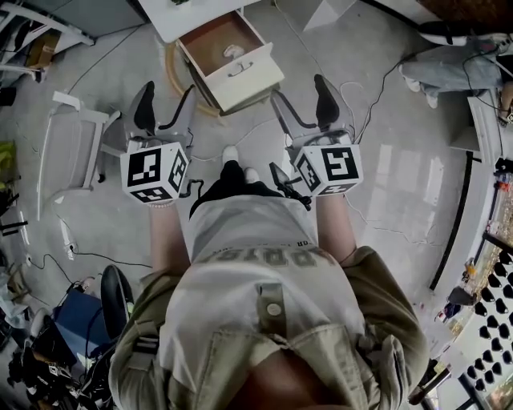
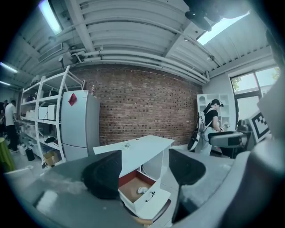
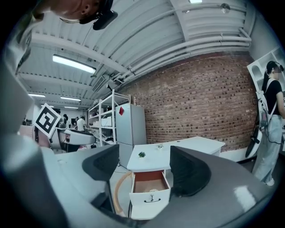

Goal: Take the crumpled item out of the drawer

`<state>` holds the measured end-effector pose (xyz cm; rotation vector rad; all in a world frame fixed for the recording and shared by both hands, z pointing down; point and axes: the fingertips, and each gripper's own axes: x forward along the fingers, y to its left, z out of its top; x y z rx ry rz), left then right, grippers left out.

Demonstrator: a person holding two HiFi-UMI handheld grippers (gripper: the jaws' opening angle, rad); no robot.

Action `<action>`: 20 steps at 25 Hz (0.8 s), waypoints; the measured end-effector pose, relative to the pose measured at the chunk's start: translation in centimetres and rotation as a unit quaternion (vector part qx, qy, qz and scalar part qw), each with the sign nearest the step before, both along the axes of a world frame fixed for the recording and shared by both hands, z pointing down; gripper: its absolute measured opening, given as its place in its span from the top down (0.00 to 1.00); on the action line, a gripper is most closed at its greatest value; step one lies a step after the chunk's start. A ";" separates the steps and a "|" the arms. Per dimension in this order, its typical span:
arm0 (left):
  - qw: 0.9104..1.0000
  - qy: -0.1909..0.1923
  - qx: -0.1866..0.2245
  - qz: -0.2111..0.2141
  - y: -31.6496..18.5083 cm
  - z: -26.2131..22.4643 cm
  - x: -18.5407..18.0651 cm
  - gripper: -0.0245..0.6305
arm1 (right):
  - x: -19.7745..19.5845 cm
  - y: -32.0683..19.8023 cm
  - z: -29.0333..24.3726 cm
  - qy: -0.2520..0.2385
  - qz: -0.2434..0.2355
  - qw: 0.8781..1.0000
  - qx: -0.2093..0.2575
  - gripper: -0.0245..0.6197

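Note:
A white drawer (image 1: 240, 78) stands pulled out of a white desk (image 1: 170, 22) ahead of me on the floor. A small pale crumpled item (image 1: 233, 50) lies on its brown bottom. Both grippers hang well short of the drawer, at about waist height. My left gripper (image 1: 167, 108) is open and empty. My right gripper (image 1: 303, 104) is open and empty too. In the left gripper view the drawer (image 2: 149, 202) and the crumpled item (image 2: 142, 190) show far off between the left gripper's (image 2: 144, 171) jaws. In the right gripper view the drawer (image 3: 150, 196) and the crumpled item (image 3: 153, 190) lie beyond the right gripper (image 3: 144, 167).
A white chair (image 1: 72, 144) stands on the left of the floor and cables run across it. A curved wooden hoop (image 1: 172, 74) leans beside the desk. A seated person's legs (image 1: 453, 68) are at the far right. A fridge (image 2: 80, 124) and shelving stand by the brick wall.

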<state>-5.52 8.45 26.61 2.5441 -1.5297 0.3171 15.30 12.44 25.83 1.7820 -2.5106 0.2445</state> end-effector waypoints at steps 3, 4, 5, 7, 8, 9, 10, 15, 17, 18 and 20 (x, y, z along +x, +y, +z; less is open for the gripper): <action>1.000 0.000 0.001 0.003 -2.3 -0.1 -1.0 0.45 | -1.1 -2.2 -0.1 0.003 0.002 1.000 0.002 0.42; 1.000 0.000 0.003 0.004 -3.1 -0.2 -1.4 0.45 | -1.3 -2.9 -0.2 0.003 0.003 1.000 0.003 0.42; 1.000 0.001 0.005 0.005 -3.9 -0.3 -1.7 0.45 | -1.6 -3.7 -0.3 0.004 0.004 1.000 0.005 0.42; 1.000 0.003 0.009 0.006 -5.4 -0.5 -2.2 0.45 | -2.1 -5.2 -0.5 0.005 0.007 1.000 0.008 0.42; 1.000 0.004 0.011 0.007 -6.1 -0.6 -2.6 0.45 | -2.5 -5.9 -0.6 0.006 0.008 1.000 0.009 0.42; 1.000 0.006 0.012 0.007 -6.8 -0.6 -3.0 0.45 | -2.8 -6.6 -0.6 0.007 0.009 1.000 0.010 0.42; 1.000 0.007 0.013 0.006 -7.4 -0.6 -3.6 0.45 | -3.3 -7.2 -0.6 0.008 0.010 1.000 0.011 0.42; 1.000 0.015 0.014 0.005 -10.0 -0.5 -5.6 0.45 | -4.9 -9.8 -1.0 0.010 0.016 1.000 0.018 0.42; 1.000 0.016 0.011 0.007 -10.6 -0.3 -5.8 0.45 | -5.1 -10.5 -0.9 0.012 0.017 1.000 0.016 0.42; 1.000 0.015 0.008 0.008 -10.8 -0.2 -5.8 0.45 | -5.1 -10.7 -0.7 0.013 0.017 1.000 0.014 0.42; 1.000 0.014 0.000 0.010 -11.1 0.3 -5.6 0.45 | -5.0 -11.0 -0.3 0.013 0.017 1.000 0.006 0.42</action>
